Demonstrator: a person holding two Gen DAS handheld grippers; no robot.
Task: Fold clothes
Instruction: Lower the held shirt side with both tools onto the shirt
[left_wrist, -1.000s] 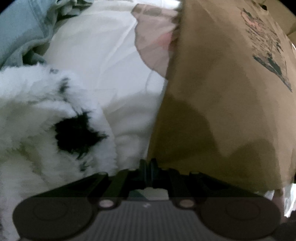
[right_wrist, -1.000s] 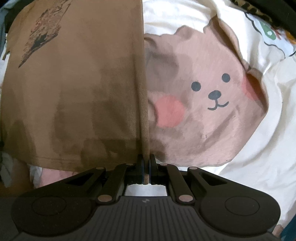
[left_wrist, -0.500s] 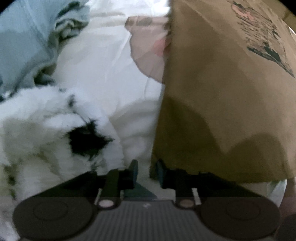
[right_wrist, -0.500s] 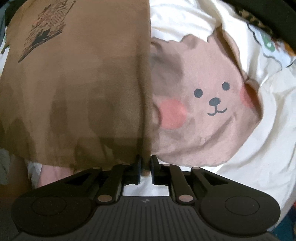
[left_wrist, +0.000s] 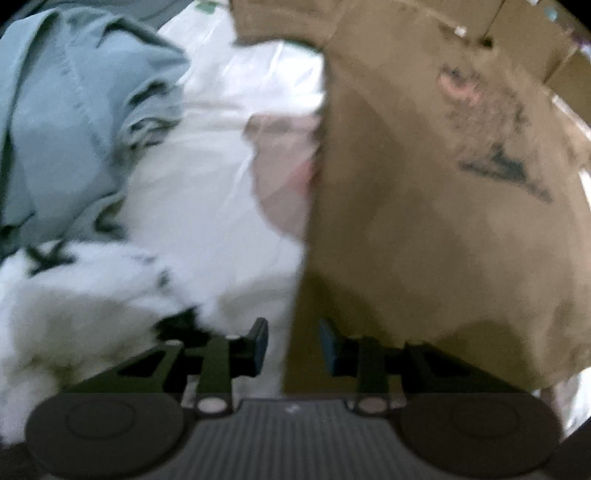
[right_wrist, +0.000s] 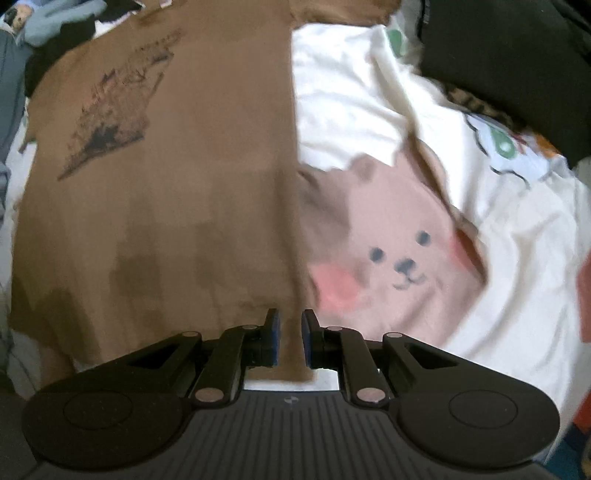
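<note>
A brown T-shirt (left_wrist: 424, 240) with a dark print lies flat on a white bed sheet; it also shows in the right wrist view (right_wrist: 166, 203). My left gripper (left_wrist: 293, 343) is open, with the shirt's near left corner edge lying between its jaws. My right gripper (right_wrist: 290, 332) is open by a narrow gap, with the shirt's near right corner between its jaws. Neither gripper pinches the cloth.
A fluffy white-and-black garment (left_wrist: 85, 314) and a pale blue garment (left_wrist: 66, 110) lie left of the shirt. A pink bear print (right_wrist: 399, 254) on the white sheet (right_wrist: 517, 258) lies to the right. A black item (right_wrist: 509, 55) sits far right.
Both grippers went from shut on the shirt's near corners to open and let the shirt go. The left opened wider. Both views pulled back a little.
</note>
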